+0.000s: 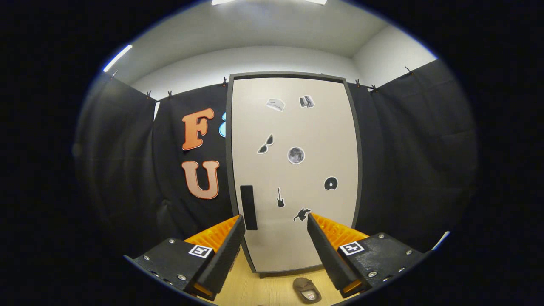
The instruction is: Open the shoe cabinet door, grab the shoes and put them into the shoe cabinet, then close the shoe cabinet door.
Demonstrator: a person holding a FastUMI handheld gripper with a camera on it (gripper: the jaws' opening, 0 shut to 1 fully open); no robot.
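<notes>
Standing upright beyond the claw [275, 227], the shoe cabinet [294, 170] is being faced squarely, with its pale door [306, 127] closed inside a dark frame. The claw is being held released, its two fingers [225, 250] spread wide apart with nothing between them but the lower part of the door seen past them. A dark upright handle [248, 207] is being shown on the door's left side, just ahead of the left finger's tip and apart from it. Small stickers [296, 155] are being displayed across the door's face. One shoe [307, 290] is lying on the wooden floor [255, 289] just in front of the cabinet's bottom edge, low between the fingers and nearer the right one, untouched by either. Black cloth [408, 161] is hanging on both sides of the cabinet.
</notes>
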